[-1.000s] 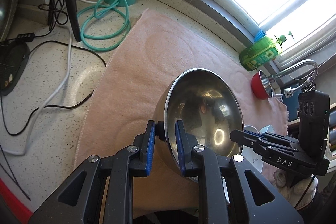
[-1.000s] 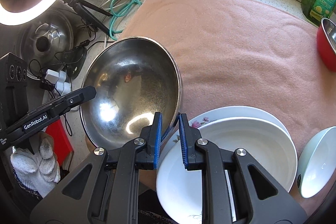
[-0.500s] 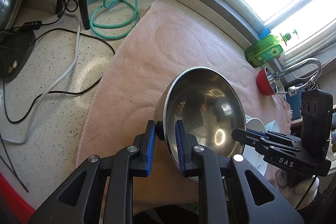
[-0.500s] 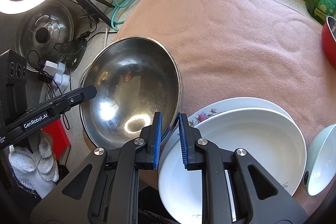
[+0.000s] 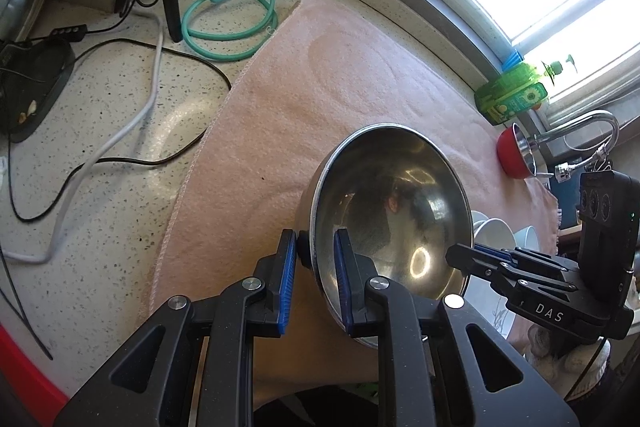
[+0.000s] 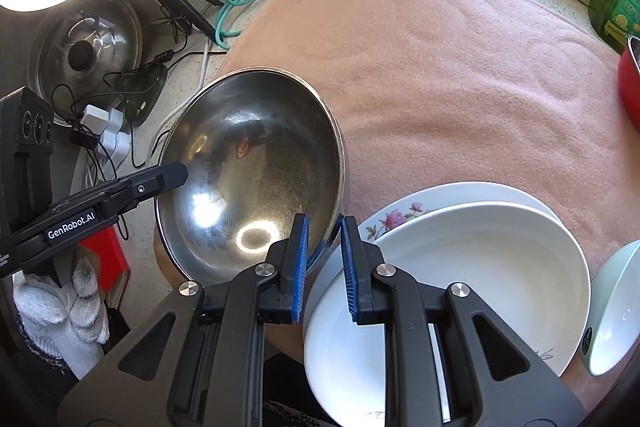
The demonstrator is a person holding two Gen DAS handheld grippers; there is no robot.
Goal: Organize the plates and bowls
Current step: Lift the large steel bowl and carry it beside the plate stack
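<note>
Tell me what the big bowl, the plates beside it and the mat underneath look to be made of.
Big bowl: polished steel, apparently; mirror-like reflections, thin rim. Plates: glazed white ceramic, probably; glossy, one with printed flowers. Mat: soft pink cloth; fuzzy, matte nap.

"DAS" on the right tool [image 5: 472,259]; "GenRobot.AI" on the left tool [image 6: 172,175]

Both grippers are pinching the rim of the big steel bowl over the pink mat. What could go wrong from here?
1. The left gripper and right gripper each clamp only the thin rim of the large shiny steel bowl; the smooth metal might slip or swing.
2. The bowl hangs tilted right beside the stacked white plates; lowering it carelessly could knock them.
3. The pale green bowl sits near the edge of the pink mat, so a bumped stack may push it off.
</note>
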